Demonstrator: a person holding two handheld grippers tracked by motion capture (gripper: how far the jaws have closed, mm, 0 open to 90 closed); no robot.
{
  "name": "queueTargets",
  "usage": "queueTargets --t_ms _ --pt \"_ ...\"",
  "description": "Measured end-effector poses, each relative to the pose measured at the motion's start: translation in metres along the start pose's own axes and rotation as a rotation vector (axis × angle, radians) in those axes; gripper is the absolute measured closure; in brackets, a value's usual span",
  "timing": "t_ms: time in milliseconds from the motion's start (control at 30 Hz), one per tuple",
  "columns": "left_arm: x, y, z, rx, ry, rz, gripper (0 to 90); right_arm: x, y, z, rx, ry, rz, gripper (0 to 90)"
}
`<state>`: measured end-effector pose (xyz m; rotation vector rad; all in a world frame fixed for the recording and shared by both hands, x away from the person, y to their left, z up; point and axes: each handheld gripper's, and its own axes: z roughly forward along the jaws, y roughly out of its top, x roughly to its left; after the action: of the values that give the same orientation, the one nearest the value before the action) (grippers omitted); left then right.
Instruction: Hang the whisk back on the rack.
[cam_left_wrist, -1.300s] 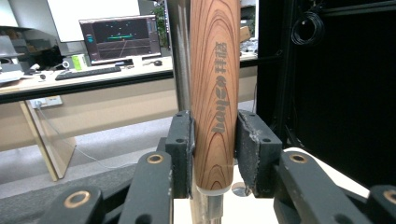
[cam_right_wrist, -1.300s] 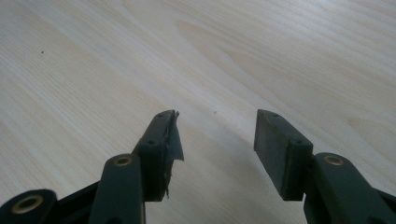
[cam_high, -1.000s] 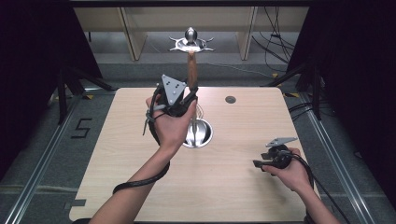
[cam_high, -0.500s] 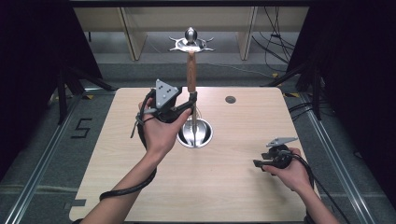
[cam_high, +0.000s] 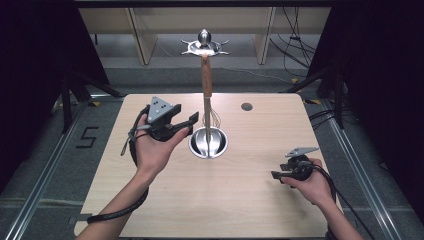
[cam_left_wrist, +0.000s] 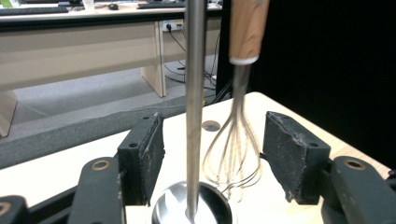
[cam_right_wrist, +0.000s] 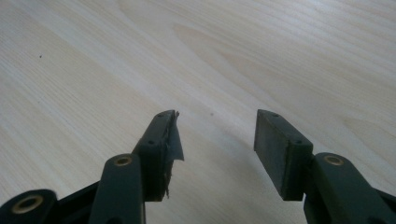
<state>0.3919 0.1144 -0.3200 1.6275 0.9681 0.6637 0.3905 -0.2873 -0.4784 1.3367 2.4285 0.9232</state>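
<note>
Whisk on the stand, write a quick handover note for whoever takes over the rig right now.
Left tool: open, empty, held above the table just left of the stand's steel pole, which lies between its jaws but is not touched.
Right tool: open, empty, low over the table near its right front.
Whisk: hangs by its wooden handle from the stand's top, wires just above the round base.
Done: whisk is hanging.
Left: can't tell whether it is meant to stay hanging or be taken off.
</note>
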Motion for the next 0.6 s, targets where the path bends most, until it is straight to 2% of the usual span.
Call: queueTargets --t_ms 167,200,433,600 --pt "0.010 -0.011 -0.006 0.024 0.004 -0.008 37.7 0.000 0.000 0.000 0.000 0.000 0.001 49.5" --pt "0.013 -0.013 -0.007 0.029 0.007 -0.013 37.7 0.000 0.001 -0.002 0.024 -0.001 -0.004 49.5" --pt "0.035 -0.038 -0.015 0.059 0.014 -0.025 37.9 0.000 0.000 -0.002 0.021 -0.003 0.002 49.5" --pt "0.043 -0.052 -0.018 0.071 0.016 -0.026 37.8 0.000 0.000 -0.002 0.019 -0.003 0.001 49.5"
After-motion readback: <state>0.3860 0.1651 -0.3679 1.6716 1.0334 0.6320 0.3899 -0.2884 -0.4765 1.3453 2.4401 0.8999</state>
